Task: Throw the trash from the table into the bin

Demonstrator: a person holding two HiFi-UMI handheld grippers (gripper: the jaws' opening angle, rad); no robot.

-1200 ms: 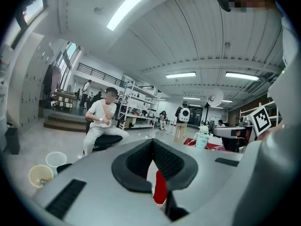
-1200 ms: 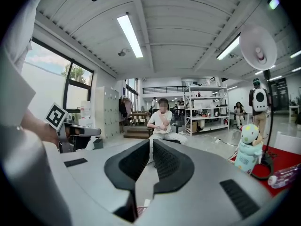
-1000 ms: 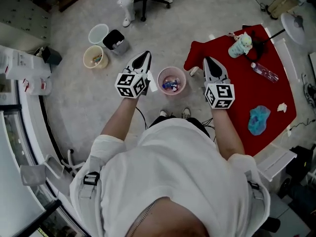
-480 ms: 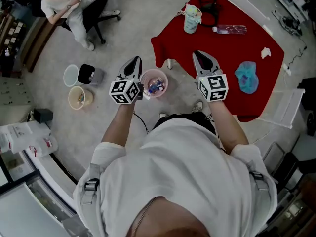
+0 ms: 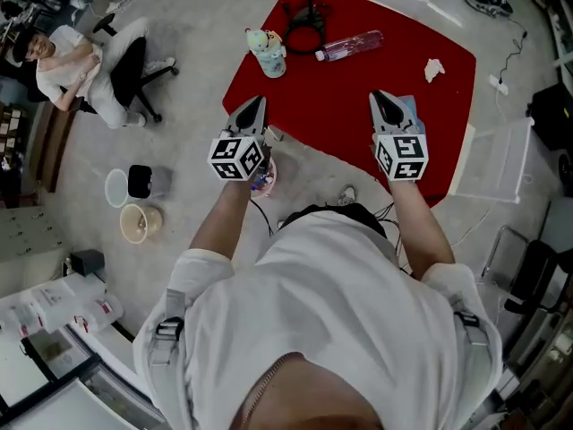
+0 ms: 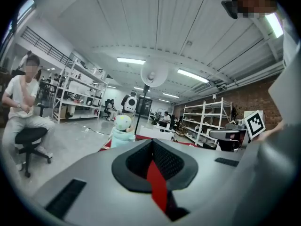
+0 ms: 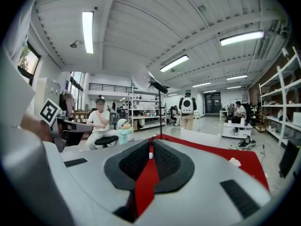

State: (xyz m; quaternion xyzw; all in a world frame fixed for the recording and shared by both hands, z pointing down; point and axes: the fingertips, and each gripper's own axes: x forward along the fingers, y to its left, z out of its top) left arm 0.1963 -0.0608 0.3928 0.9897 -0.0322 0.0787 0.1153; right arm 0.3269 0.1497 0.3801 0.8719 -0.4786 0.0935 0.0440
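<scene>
Head view: a smooth red cloth covers the tabletop point(image 5: 349, 106). A crumpled white paper wad point(image 5: 433, 70) lies near its far right corner. A clear, ribbed plastic bottle point(image 5: 349, 45) lies on its side toward the far edge, beside the black ring-shaped stand base point(image 5: 304, 23). A rumpled blue-green piece point(image 5: 408, 107) shows toward the right edge, partly behind the right gripper point(image 5: 380, 104). A pale, toy-shaped cup point(image 5: 267, 52) stands upright near the left edge. The left gripper point(image 5: 255, 106) hangs over the near left corner. Below its marker cube, on the grey floor just off the near edge, sits the round pink bin point(image 5: 266, 179), with colourful scraps inside. Well off to the left stand a white bucket point(image 5: 116, 187), a black one point(image 5: 141, 180) and a beige one point(image 5: 139, 223). A seated person point(image 5: 76, 65) is beyond them.

Left gripper view: the left gripper point(image 6: 151, 147) has its ribbed black pads pressed together with nothing pinched. Ahead are the cup point(image 6: 122, 128) and a round fan point(image 6: 154, 74) on a pole.

Right gripper view: the right gripper point(image 7: 150, 149) has its pads closed tip to tip and grips nothing. The paper wad point(image 7: 233, 162) lies on the cloth to the right.
</scene>
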